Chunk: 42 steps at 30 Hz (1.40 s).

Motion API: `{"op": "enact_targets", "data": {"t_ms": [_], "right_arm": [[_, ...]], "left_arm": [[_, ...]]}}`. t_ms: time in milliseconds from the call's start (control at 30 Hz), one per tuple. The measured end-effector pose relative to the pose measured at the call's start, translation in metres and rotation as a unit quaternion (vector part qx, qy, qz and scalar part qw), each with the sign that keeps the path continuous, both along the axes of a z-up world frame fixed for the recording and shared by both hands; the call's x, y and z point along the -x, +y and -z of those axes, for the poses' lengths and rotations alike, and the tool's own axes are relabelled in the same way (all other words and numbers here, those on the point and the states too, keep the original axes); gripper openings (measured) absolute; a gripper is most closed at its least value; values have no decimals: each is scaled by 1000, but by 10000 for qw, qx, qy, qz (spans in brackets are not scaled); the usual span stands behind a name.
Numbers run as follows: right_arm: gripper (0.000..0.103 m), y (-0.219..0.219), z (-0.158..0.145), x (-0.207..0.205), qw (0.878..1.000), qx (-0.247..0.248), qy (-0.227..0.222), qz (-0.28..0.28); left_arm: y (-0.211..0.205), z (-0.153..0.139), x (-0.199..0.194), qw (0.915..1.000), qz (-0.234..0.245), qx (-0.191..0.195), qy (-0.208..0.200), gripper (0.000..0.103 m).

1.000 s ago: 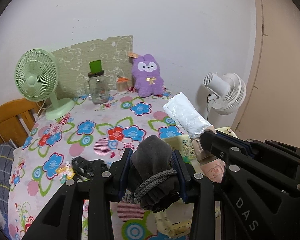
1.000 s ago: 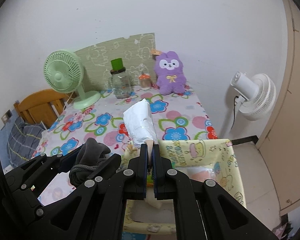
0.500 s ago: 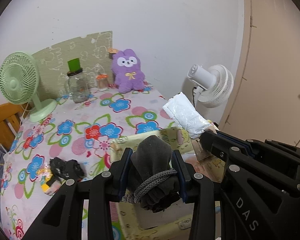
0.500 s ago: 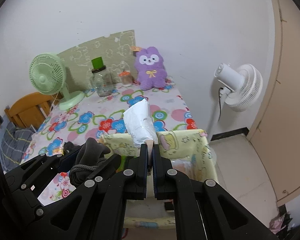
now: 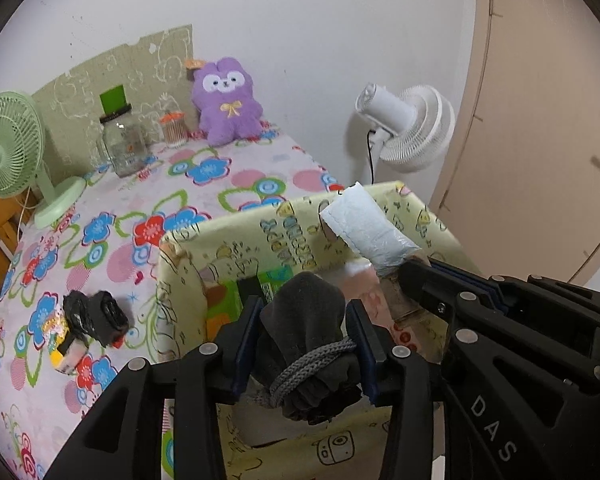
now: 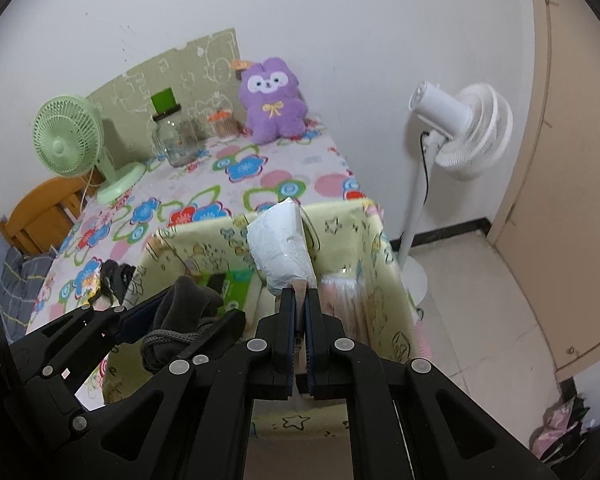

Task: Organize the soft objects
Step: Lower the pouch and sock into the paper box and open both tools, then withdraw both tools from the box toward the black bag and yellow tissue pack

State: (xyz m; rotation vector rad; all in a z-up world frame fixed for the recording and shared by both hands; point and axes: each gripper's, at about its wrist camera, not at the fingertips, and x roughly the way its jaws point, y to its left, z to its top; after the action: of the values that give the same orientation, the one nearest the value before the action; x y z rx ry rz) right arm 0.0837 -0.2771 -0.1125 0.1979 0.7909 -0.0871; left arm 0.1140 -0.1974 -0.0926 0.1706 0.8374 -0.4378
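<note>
The dark grey knitted sock bundle [image 5: 306, 332] tied with a grey cord sat between the blue pads of the left gripper [image 5: 306, 320], right above the opening of the pale yellow cartoon-print fabric bin [image 5: 236, 240]. Those jaws had just been easing apart, though the pads looked like they were touching the bundle on both sides. The right gripper [image 6: 299, 304] was squeezed nearly together, pinching the bottom end of a white plastic-wrapped tissue pack [image 6: 282, 248] that stuck up over the bin too. A black rolled sock pair [image 5: 100, 316] lay on the flower-print tablecloth [image 5: 204, 184] just left of the bin. A purple plush bunny [image 5: 226, 102] sat against the back wall
</note>
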Motion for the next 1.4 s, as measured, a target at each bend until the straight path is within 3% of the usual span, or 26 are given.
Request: {"op": "enact_targets", "data": {"t_ms": [200, 967, 1067, 1133, 1400], "right_arm": [[6, -1, 11, -2, 9998, -94, 187, -37], [20, 5, 12, -5, 9995, 39, 270, -126], [31, 9, 9, -2, 9997, 104, 214, -103], [44, 12, 7, -1, 9998, 90, 168, -97], [61, 25, -5, 5, 9998, 142, 43, -92]], "left_arm": [[-1, 7, -1, 9997, -13, -224, 112, 63], [7, 6, 2, 9993, -77, -357, 60, 78], [10, 2, 5, 9995, -64, -315, 21, 81], [14, 0, 7, 9996, -76, -287, -18, 83], [28, -13, 14, 9998, -63, -117, -135, 88]]}}
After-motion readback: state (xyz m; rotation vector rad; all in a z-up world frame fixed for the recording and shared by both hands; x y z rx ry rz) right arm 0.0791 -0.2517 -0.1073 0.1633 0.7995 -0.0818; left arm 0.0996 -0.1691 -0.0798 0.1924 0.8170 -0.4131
